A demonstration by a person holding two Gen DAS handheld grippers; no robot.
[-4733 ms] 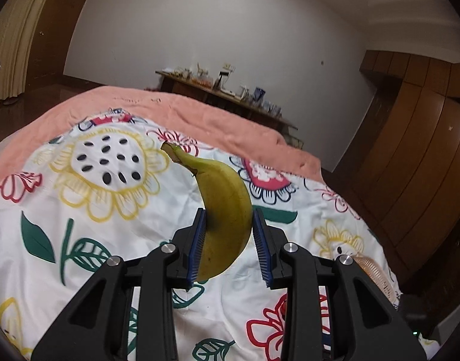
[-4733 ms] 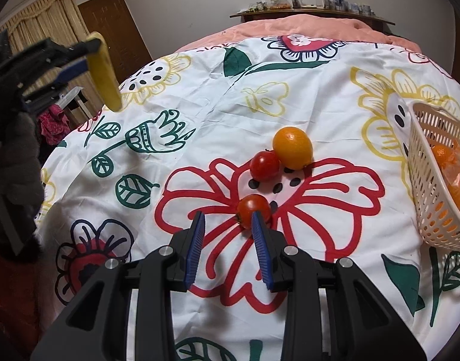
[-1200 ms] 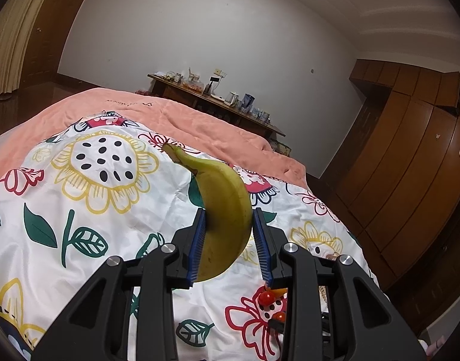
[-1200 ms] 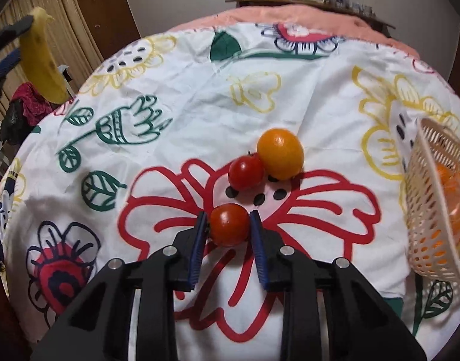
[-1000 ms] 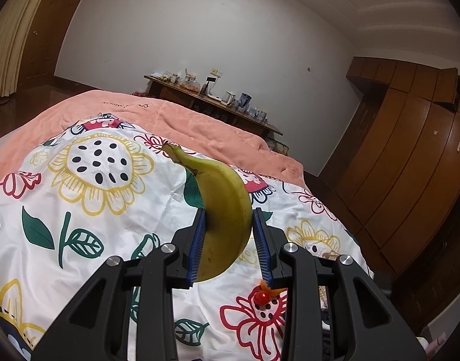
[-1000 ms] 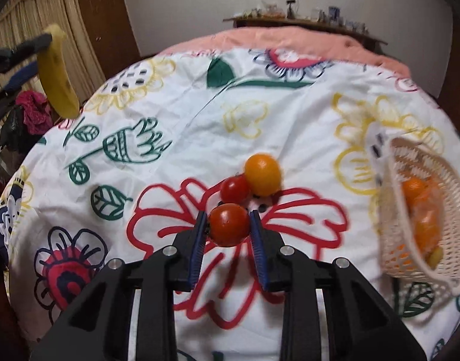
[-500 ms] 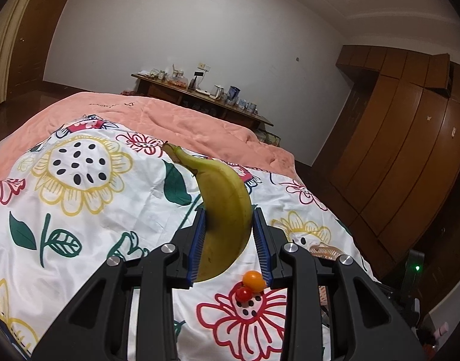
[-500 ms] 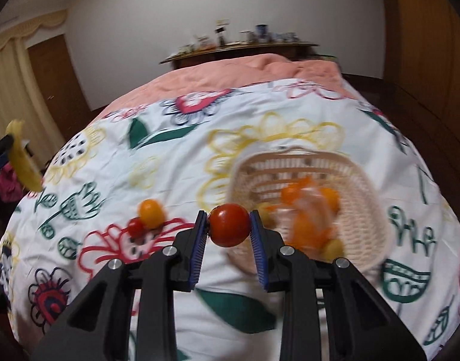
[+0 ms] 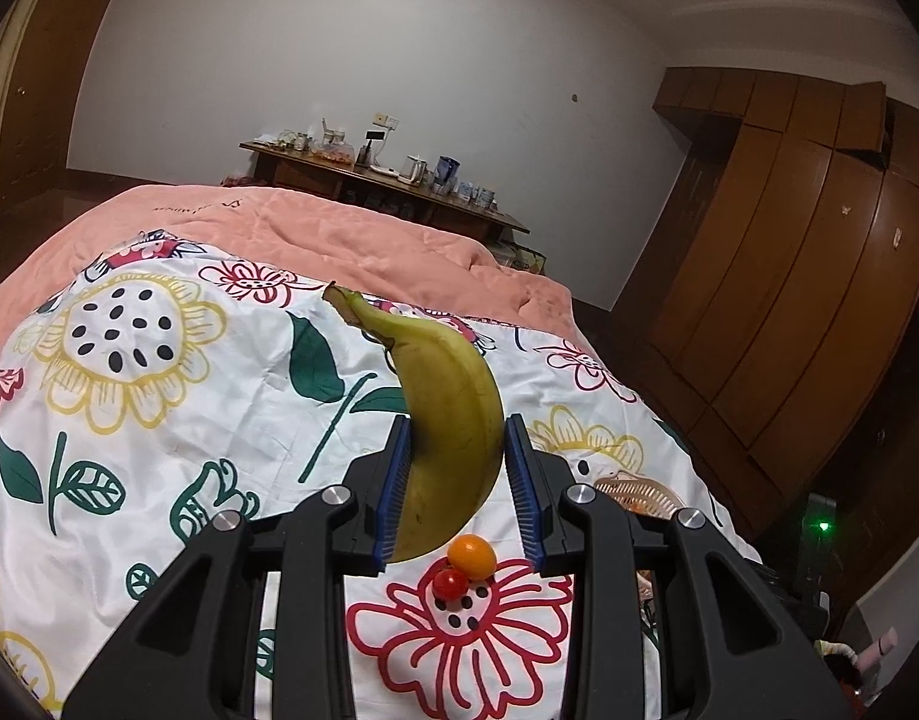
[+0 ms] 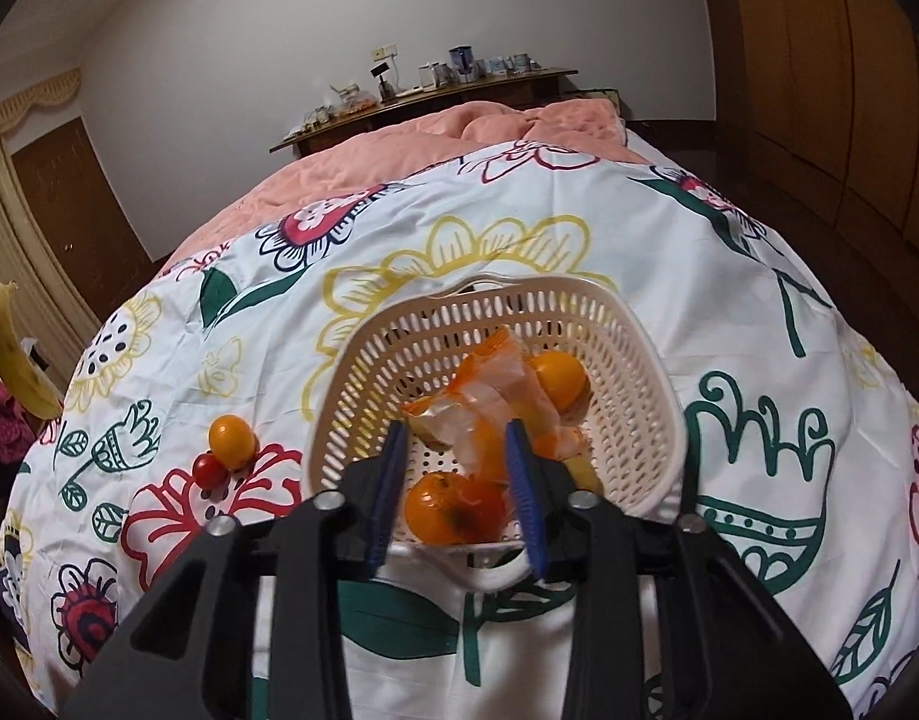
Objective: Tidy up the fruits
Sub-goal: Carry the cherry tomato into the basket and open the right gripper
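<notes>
Below, right gripper (image 10: 459,480) hanging over the basket (image 10: 639,372), jaws just having been opening, nothing pinched between them. Showing only in this view: basket interior, holding oranges (image 10: 558,381) and crumpled wrapper (image 10: 489,396). Meanwhile, left gripper (image 9: 459,492) clamping the banana (image 9: 453,420), yellow-green, stem up. Lying touching on the red flower print of the cover (image 9: 159,450): orange (image 9: 471,555) and tomato (image 9: 450,583), well apart from the basket.

On the bed's floral sheet (image 10: 669,252) rest a white basket (image 10: 651,384), an orange (image 10: 232,433) and a touching tomato (image 10: 207,470).
</notes>
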